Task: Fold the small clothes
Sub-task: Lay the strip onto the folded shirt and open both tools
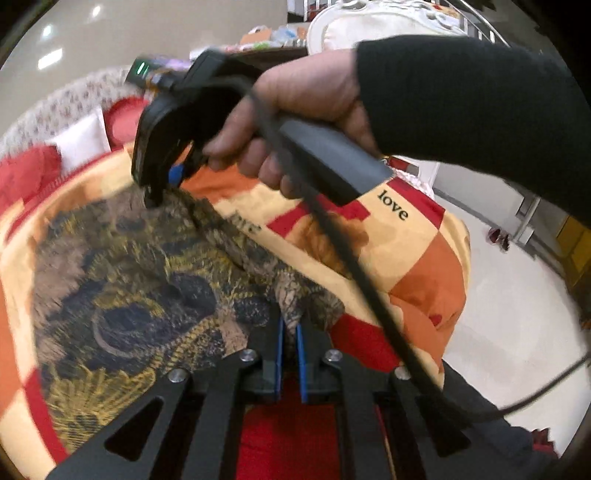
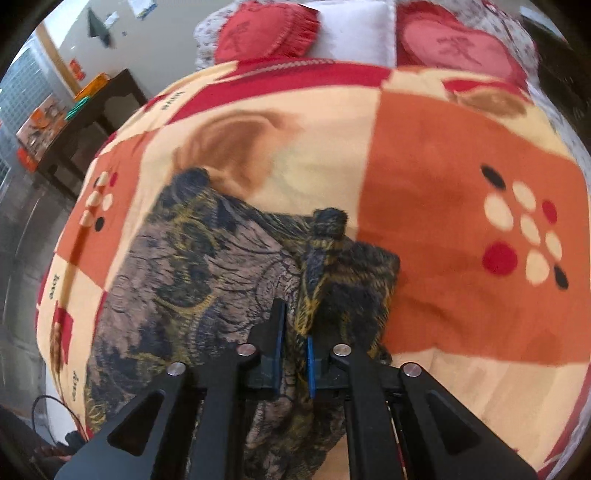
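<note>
A small brown garment (image 1: pixel 129 277) with dark blue and yellow patterns lies crumpled on an orange, red and cream blanket (image 1: pixel 413 266). My left gripper (image 1: pixel 290 328) is shut on a bunched edge of it at the near side. A hand in a black sleeve (image 1: pixel 461 103) holds my right gripper (image 1: pixel 153 197), whose tip pushes down into the garment's far edge. In the right wrist view, a thick fold of the garment (image 2: pixel 207 266) fills the narrow gap of the right gripper (image 2: pixel 294 326), and the blue pads (image 2: pixel 310 363) press on it.
The blanket (image 2: pixel 443 177) covers a bed with red heart-shaped cushions (image 2: pixel 266 33) and a white pillow (image 2: pixel 354 29) at its head. A dark side table (image 2: pixel 92 107) with boxes stands to the left. A black cable (image 1: pixel 351 258) hangs across the bed. Pale floor (image 1: pixel 517 295) lies beyond the bed's edge.
</note>
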### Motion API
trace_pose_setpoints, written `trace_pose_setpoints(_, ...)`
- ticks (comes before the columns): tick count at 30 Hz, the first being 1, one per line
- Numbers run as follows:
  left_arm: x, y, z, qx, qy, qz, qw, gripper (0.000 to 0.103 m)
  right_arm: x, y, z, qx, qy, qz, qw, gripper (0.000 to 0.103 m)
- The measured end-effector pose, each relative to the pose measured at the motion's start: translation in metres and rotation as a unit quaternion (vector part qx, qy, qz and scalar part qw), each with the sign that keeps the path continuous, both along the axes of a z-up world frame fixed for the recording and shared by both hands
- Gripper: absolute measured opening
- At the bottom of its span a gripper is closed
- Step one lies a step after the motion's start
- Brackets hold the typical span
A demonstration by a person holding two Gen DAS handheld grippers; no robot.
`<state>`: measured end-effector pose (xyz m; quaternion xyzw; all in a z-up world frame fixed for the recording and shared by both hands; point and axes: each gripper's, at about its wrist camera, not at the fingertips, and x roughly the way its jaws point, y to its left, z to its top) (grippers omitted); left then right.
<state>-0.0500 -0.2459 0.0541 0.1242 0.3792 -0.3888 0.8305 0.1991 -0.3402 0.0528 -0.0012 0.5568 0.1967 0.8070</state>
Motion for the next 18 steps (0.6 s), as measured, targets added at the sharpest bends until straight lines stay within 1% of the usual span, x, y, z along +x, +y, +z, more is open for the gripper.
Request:
trace_pose_setpoints(1,0.003,0.002,-0.003,-0.007,0.017,-0.004,0.9998,0.006,-0.001,-0.003,0.0,0.004,-0.003,-0.01,1.0,0.023)
trace_pose_setpoints(2,0.005,0.006,-0.004,-0.013,0.029,-0.005,0.9995,0.007,-0.003,-0.007,0.001,0.008,-0.007,-0.023,1.0,0.029)
trace_pose_setpoints(4,0.004,0.02,-0.001,-0.035,0.048,-0.009,0.9982,0.011,-0.009,-0.016,0.009,0.021,-0.02,-0.046,0.999,0.03)
trace_pose_setpoints(5,0.002,0.03,0.003,-0.05,0.056,-0.009,0.9971,0.013,-0.016,-0.023,0.018,0.033,-0.037,-0.065,0.997,0.03)
trace_pose_setpoints(7,-0.003,0.055,0.014,-0.073,0.06,0.005,0.9955,0.022,-0.042,-0.04,0.042,0.063,-0.089,-0.1,0.989,0.031)
trace_pose_setpoints(8,-0.006,0.074,0.022,-0.086,0.054,0.02,0.9946,0.031,-0.053,-0.043,0.049,0.067,-0.104,-0.102,0.987,0.031)
trace_pose_setpoints(9,-0.007,0.088,0.029,-0.096,0.047,0.034,0.9937,0.041,-0.07,-0.045,0.057,0.072,-0.123,-0.096,0.985,0.033)
trace_pose_setpoints(11,-0.007,0.119,0.04,-0.116,0.029,0.074,0.9901,0.048,-0.11,-0.037,0.067,0.078,-0.153,-0.049,0.984,0.033)
trace_pose_setpoints(12,-0.003,0.134,0.042,-0.123,0.024,0.097,0.9873,0.048,-0.127,-0.03,0.068,0.078,-0.162,-0.021,0.983,0.033)
trace_pose_setpoints(13,0.002,0.146,0.043,-0.126,0.025,0.116,0.9849,0.047,-0.14,-0.022,0.067,0.076,-0.167,-0.001,0.983,0.033)
trace_pose_setpoints(14,0.01,0.155,0.039,-0.127,0.034,0.133,0.9822,0.034,-0.155,-0.013,0.064,0.075,-0.17,0.023,0.982,0.032)
trace_pose_setpoints(15,0.02,0.16,0.029,-0.121,0.059,0.149,0.9797,0.009,-0.173,-0.004,0.057,0.074,-0.17,0.047,0.982,0.026)
trace_pose_setpoints(16,0.027,0.161,0.021,-0.113,0.078,0.16,0.9776,0.001,-0.182,0.001,0.048,0.069,-0.166,0.057,0.982,0.02)
trace_pose_setpoints(18,0.038,0.158,-0.008,-0.104,0.124,0.17,0.972,0.0,-0.194,0.007,0.021,0.042,-0.141,0.061,0.987,0.018)
